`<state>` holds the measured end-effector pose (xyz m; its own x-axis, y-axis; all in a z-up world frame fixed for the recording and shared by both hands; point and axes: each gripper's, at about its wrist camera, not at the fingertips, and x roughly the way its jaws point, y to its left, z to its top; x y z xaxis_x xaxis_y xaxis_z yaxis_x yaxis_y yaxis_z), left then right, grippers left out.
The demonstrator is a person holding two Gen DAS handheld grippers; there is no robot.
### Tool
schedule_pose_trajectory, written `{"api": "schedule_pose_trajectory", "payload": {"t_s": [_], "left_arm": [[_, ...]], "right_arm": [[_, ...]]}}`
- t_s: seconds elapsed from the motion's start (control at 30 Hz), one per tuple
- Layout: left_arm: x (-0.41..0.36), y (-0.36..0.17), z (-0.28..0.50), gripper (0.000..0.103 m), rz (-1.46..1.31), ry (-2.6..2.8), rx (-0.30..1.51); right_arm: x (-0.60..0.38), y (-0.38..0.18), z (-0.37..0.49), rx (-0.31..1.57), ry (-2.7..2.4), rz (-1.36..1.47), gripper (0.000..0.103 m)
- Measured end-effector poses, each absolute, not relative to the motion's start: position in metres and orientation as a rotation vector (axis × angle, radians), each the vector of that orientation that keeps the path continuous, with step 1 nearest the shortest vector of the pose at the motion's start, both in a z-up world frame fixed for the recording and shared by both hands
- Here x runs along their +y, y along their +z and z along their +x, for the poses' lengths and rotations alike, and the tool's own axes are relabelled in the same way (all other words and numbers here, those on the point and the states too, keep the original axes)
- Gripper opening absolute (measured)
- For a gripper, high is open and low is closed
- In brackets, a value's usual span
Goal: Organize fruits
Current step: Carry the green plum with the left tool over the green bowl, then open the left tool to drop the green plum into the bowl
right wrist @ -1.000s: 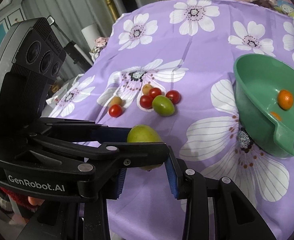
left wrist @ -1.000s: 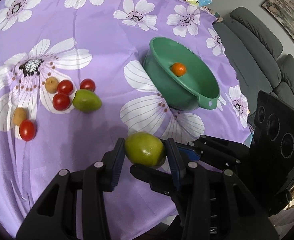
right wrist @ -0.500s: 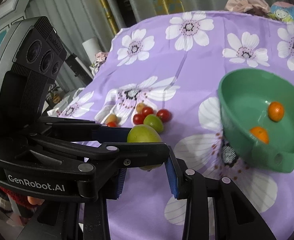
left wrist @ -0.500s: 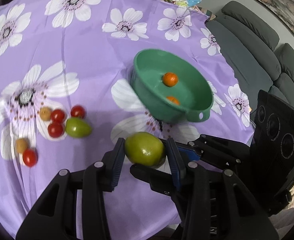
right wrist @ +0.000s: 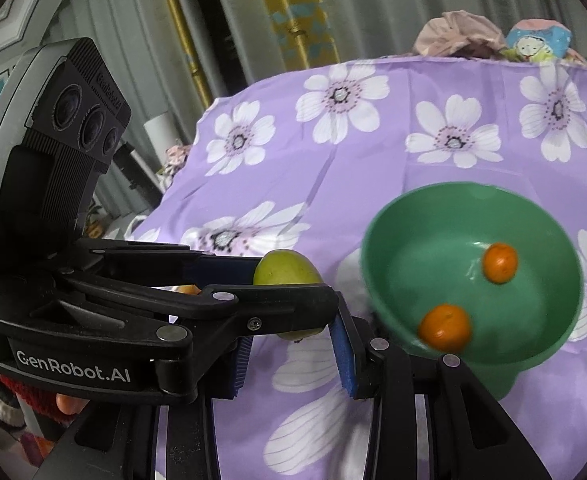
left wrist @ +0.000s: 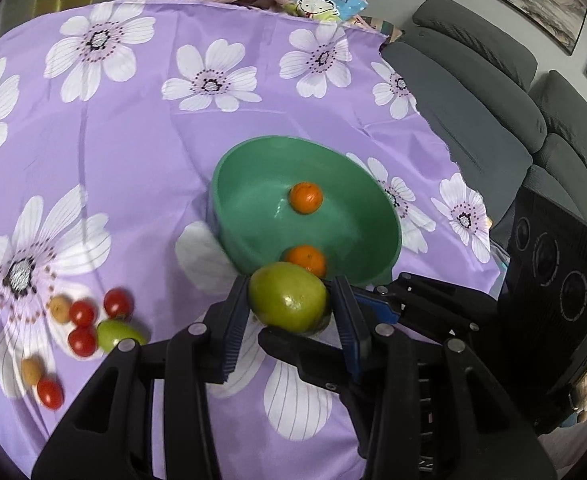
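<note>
- Fruit first: large green fruit, oval, smooth and glossy, yellow-green with a pale highlight and a small blemish near its middle, pinched between the blue-padded fingers of the left gripper.
- Held up off the bench, just in front of the near rim of the green bowl, overlapping that rim in the left wrist view.
- Same fruit seen from the right wrist view, partly hidden behind the left gripper's black finger bar.
- Right gripper spread open, nothing between its blue pads, sitting below and beside the left one.
- In the bowl: two small orange fruits, round and dimpled, one near the far wall, one by the near wall, apart from each other.
- Left on the purple flowered cloth, well apart from the bowl: a smaller green fruit, four red cherry tomatoes and two small tan round fruits, slightly blurred.
- Smaller green fruit touching or just beside one tomato; cannot tell which.
- Beyond the bench: grey sofa on the right, bundled cloth and a cartoon-printed bag at the far edge.
</note>
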<state>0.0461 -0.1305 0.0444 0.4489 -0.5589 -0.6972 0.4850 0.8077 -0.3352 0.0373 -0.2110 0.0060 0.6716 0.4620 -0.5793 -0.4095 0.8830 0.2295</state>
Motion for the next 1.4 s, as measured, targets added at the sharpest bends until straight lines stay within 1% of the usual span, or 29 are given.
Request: {"api": "schedule_pose_trajectory", "payload": {"t_s": [0.47, 0.83, 1.2, 1.37, 1.4], "left_arm": [[-0.163, 0.051, 0.09, 0.041, -0.061, -0.705, 0.865], [-0.178, 0.026, 0.121, 0.04, -0.099, -0.729, 0.945], [-0.182, 0.017, 0.125, 0.04, -0.115, -0.731, 0.976], [-0.181, 0.013, 0.127, 0.039, -0.13, -0.727, 0.992], [-0.181, 0.013, 0.126, 0.041, -0.129, -0.723, 0.992]], "right_arm": [[-0.239, 0.013, 0.068, 0.631, 0.41, 0.104, 0.038], [-0.254, -0.004, 0.095, 0.711, 0.335, 0.133, 0.038], [-0.256, -0.01, 0.098, 0.75, 0.305, 0.127, 0.038], [-0.253, -0.012, 0.099, 0.768, 0.281, 0.108, 0.038], [-0.253, -0.012, 0.099, 0.767, 0.28, 0.107, 0.038]]}}
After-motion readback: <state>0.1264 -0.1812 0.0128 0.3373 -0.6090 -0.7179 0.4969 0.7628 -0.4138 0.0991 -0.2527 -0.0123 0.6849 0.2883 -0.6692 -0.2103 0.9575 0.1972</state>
